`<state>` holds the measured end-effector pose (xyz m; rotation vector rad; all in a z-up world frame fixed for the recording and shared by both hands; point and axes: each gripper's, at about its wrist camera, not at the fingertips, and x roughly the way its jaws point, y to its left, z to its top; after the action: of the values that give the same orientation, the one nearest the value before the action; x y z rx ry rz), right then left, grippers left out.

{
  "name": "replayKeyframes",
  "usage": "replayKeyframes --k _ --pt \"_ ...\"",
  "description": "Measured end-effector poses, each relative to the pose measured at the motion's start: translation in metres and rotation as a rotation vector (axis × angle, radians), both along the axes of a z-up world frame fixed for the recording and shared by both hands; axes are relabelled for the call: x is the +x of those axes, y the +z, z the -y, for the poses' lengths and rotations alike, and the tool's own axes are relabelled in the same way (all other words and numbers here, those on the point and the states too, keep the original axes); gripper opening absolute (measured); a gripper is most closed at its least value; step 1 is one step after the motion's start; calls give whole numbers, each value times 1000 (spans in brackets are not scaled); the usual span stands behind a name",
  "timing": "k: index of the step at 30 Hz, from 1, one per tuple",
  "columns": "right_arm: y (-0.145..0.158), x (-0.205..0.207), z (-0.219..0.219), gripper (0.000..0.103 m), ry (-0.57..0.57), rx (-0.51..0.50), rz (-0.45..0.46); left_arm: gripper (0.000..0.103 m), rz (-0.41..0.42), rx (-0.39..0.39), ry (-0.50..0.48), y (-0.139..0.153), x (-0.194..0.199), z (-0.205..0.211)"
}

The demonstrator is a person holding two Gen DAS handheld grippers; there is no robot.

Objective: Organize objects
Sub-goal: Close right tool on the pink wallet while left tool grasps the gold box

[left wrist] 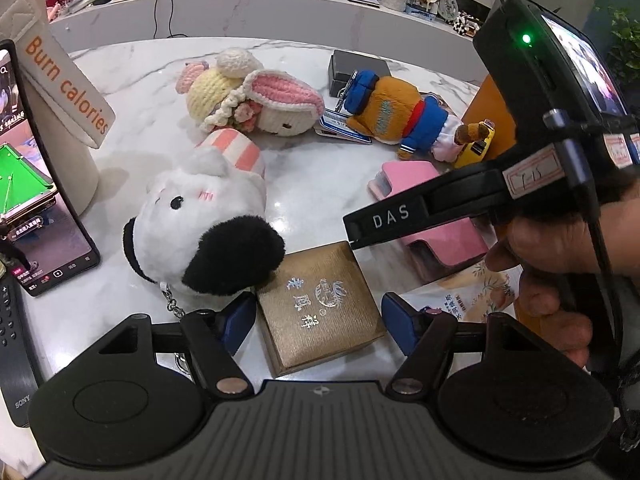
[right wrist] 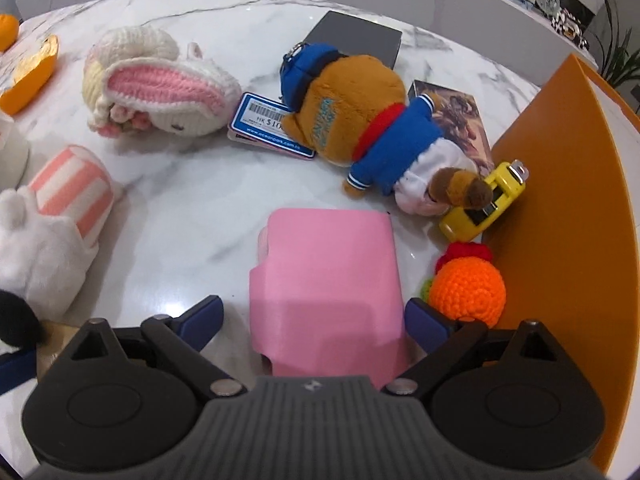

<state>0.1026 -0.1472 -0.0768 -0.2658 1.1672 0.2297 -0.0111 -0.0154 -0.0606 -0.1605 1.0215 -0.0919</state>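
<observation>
Nearest, the left gripper (left wrist: 318,322) straddles the gold box (left wrist: 320,306) on the marble table (left wrist: 140,120), pads seemingly just clear of its sides (hard to tell), while the right gripper (right wrist: 314,320) spreads wide around the pink case (right wrist: 326,280), not pinching it.

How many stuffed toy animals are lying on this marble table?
3. A white plush with a black ear at front left, a crocheted bunny behind it, and a brown bear in blue toward the right. Others may be out of view.
</observation>
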Motion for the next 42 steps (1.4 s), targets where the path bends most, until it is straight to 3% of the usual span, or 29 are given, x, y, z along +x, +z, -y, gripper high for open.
replayKeyframes --k 4,6,13,19,42 --pt "1 -1 -1 90 1 8 -1 82 1 -18 2 -2 1 -3" --pt "2 -2 0 82 -1 34 -6 83 0 -14 -1 -4 2 -2" --pt "2 -4 -2 81 8 52 7 87 -34 -28 18 -16 9 -3" --pt "4 -8 -2 81 20 50 14 86 -1 -29 13 -19 11 0" --pt "35 -13 2 78 10 191 30 77 27 -59 -31 0 1 5"
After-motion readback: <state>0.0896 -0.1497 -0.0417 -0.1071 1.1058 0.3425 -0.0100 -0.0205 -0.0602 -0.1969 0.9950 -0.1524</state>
